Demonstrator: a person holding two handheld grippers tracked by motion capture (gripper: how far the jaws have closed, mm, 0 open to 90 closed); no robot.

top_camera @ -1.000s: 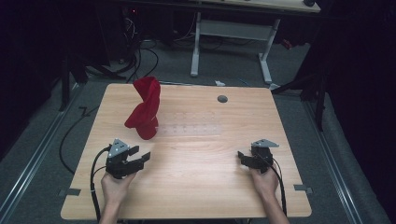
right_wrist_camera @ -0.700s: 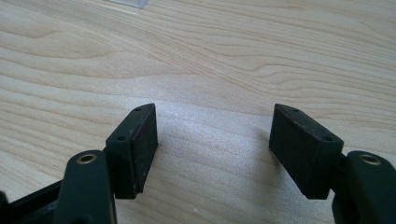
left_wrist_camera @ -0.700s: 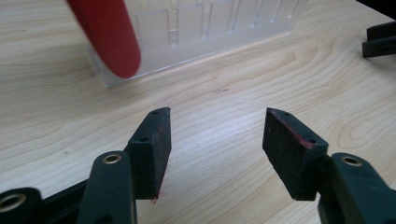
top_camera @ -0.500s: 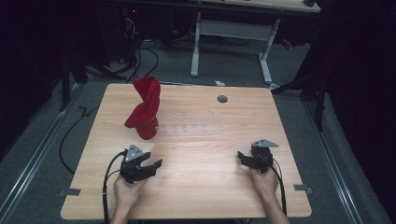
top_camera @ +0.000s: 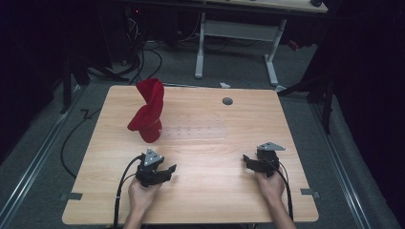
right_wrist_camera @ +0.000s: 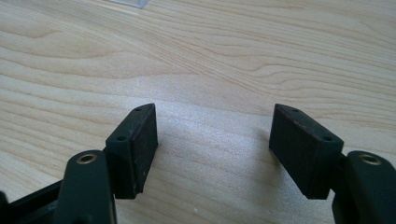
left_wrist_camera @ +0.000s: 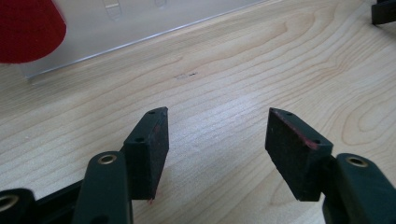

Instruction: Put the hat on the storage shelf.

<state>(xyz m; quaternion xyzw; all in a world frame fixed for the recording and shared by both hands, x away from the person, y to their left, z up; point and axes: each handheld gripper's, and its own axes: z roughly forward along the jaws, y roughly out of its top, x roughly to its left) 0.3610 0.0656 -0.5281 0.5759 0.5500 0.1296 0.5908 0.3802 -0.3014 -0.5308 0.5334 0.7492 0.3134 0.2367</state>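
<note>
On table, red cloth [top_camera: 148, 110], twisted, upright

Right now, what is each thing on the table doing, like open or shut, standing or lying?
Red cloth: standing upright in a twisted heap, on a clear plate, nothing gripping it.
Left gripper: open, nothing between its jaws, low over the table.
Right gripper: open, holding nothing.

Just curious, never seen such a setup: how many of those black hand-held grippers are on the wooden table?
2. The left black two-jaw gripper sits near the table's front edge, below the red cloth; the right black two-jaw gripper sits front right. Both have open, empty jaws.
</note>
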